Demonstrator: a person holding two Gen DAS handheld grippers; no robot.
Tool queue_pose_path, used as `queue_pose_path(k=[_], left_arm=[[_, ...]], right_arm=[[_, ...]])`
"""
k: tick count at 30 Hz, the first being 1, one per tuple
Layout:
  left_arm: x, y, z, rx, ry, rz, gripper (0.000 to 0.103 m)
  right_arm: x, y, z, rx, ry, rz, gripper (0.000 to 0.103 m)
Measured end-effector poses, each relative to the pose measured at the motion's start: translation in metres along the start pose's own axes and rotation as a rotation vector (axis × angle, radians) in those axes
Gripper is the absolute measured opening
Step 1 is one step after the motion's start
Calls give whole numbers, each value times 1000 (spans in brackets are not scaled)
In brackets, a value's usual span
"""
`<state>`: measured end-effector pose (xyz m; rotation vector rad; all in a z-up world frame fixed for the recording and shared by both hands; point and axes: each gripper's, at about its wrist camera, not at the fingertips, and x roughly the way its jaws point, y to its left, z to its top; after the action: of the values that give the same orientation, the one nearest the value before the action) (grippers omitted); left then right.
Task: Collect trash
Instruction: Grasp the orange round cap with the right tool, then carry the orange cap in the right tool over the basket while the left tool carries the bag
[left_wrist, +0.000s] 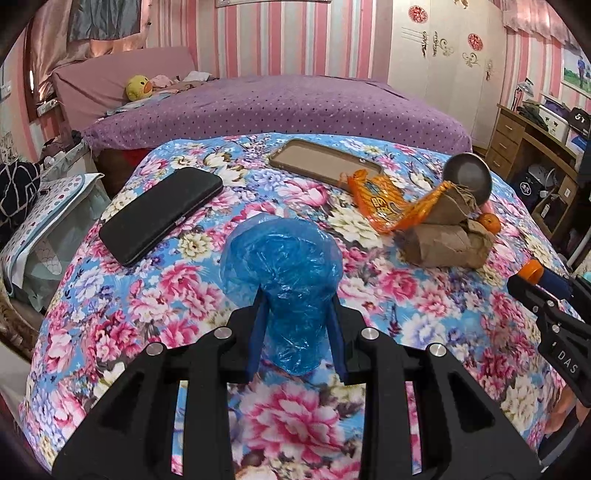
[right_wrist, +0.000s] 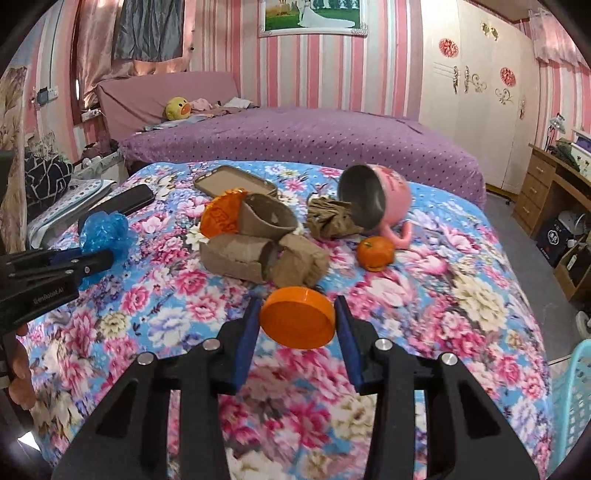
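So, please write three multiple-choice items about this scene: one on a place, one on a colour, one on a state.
1. Where does the small orange fruit lie?
A. beside the pink mug
B. on the black case
C. inside the phone cover

2. What colour is the crumpled plastic bag?
A. green
B. blue
C. white

3. How is the pink mug?
A. upright
B. upside down
C. tipped on its side

Answers:
1 A: it rests next to the mug's handle.
2 B: blue plastic fills the left gripper.
3 C: its mouth faces sideways.

"DAS" stands on the right tongs (left_wrist: 535, 275).
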<state>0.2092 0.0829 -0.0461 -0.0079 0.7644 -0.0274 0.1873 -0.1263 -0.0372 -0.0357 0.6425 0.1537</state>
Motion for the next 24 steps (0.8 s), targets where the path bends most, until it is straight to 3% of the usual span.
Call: queue_pose_path(k=[24], left_arm=[[-31,-57,-26,59,-32,20,29]], right_arm=[[-52,-65,-21,51,-27,-68,41]])
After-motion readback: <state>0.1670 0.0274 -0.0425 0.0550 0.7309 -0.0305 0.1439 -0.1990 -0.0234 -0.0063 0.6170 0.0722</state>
